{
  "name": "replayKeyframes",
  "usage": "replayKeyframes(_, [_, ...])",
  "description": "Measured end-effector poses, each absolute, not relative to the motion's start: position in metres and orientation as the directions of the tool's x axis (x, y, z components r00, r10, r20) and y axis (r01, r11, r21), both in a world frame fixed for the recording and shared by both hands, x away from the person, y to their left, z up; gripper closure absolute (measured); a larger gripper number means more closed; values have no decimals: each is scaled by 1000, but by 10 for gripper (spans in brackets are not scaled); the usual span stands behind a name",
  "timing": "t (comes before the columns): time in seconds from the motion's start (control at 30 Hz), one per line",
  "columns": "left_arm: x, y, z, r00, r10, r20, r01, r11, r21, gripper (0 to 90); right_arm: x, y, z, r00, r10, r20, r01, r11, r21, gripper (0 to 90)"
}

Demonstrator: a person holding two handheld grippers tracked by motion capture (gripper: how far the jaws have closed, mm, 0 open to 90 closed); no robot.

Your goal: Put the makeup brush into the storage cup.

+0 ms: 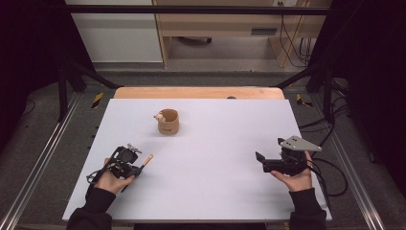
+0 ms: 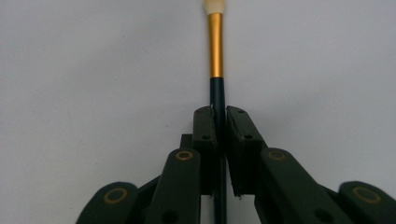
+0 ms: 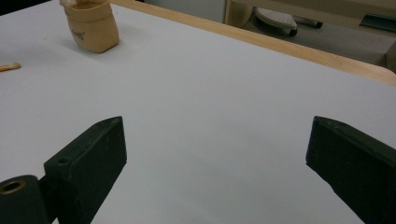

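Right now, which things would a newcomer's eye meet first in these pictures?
First, the left gripper near the table's front left, shut on a slim brush with a gold ferrule. Next, the tan pouch standing alone toward the far middle. At the front right, the right gripper rests open.

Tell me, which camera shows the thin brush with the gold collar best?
The left gripper view: the thin dark-handled brush with its gold collar runs up the frame, clamped between the left gripper jaws. The high view shows it small; the right gripper view catches just its tip.
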State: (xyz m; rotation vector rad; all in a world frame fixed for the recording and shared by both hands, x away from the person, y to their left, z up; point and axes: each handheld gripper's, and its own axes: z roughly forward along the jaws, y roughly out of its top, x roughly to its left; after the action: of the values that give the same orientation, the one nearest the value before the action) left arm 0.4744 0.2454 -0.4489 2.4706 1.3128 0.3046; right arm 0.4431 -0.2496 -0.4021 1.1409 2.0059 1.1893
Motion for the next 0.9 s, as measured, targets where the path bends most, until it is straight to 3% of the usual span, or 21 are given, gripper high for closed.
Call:
replayKeyframes(0.5, [477,245,-447,574,818,39,754,-546,366,828,443,-250,-402,-499,866,-26,392,252,885,52])
replayKeyframes(0.9, [470,240,-420,570,819,69,704,-530,473,828,443,-250,-402,-498,867,-22,392,248,886,51])
